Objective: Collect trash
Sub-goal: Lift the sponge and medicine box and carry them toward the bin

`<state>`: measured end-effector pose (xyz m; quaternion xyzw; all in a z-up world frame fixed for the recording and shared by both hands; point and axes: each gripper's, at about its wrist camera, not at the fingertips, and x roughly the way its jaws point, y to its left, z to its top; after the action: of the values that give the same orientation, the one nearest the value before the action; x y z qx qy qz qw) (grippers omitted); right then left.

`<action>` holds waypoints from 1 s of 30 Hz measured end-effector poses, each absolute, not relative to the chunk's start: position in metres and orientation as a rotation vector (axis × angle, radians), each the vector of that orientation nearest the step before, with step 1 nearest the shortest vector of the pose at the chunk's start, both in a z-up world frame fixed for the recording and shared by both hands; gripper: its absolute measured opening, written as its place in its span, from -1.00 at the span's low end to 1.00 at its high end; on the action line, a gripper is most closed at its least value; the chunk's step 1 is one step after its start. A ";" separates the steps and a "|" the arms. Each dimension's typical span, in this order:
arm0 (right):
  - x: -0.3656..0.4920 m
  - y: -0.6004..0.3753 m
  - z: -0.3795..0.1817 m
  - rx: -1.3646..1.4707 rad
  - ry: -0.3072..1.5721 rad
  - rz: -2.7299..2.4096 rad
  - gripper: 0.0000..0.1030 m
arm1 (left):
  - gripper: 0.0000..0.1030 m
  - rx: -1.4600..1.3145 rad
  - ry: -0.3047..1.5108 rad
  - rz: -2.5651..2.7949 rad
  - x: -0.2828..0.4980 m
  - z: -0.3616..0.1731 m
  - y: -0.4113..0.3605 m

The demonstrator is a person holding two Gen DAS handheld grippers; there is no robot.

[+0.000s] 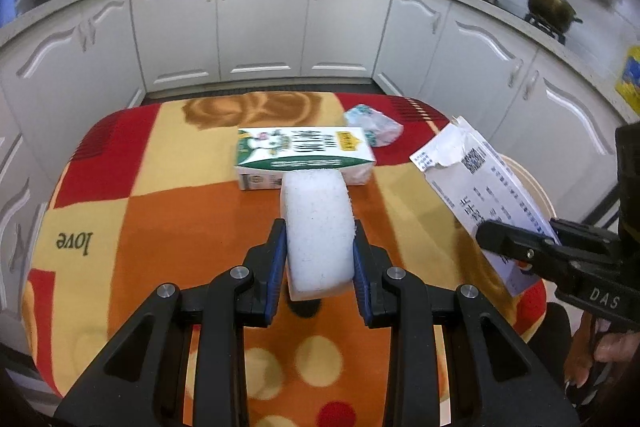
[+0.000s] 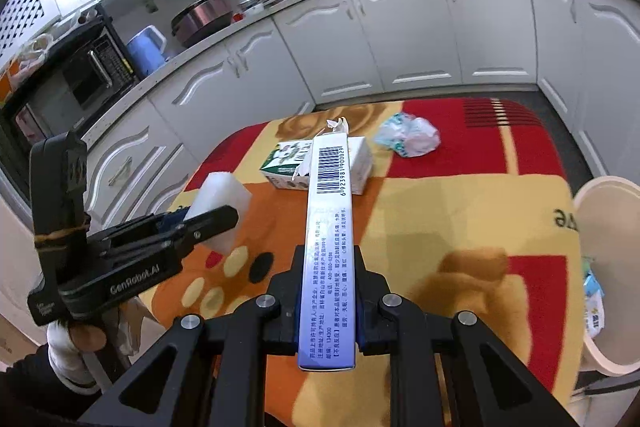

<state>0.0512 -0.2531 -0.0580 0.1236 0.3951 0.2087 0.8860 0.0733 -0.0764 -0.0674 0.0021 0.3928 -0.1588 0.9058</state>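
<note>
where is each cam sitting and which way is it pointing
Left wrist: on the left gripper, facing the white cabinets, clamping a white foam block; right gripper at right.
Right wrist: on the right gripper, facing the same cabinets, clamping a torn blue-white carton.
Both show the green-white milk box.

Wrist views over table (image 1: 168, 195) (shared)

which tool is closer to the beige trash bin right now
Right. The right tool, shut on the medicine box, is beside the beige bin at the table's right edge. The left tool, shut on the foam block, is over the table's middle, farther away.
</note>
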 end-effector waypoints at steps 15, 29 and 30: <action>0.032 -0.315 -0.058 0.309 0.798 0.315 -0.66 | -0.46 0.066 0.805 -0.432 0.068 -0.062 -0.144; 0.019 -0.395 -0.074 0.370 0.815 0.112 -0.66 | -0.46 0.072 0.854 -0.611 0.080 -0.068 -0.225; 0.019 -0.402 -0.077 0.375 0.820 0.095 -0.66 | -0.46 0.071 0.860 -0.624 0.081 -0.068 -0.232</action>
<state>0.0191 -0.4022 -0.0767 0.1813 0.3963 0.0461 0.8989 0.0812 -0.2316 -0.0682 0.0338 0.4100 -0.2972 0.8616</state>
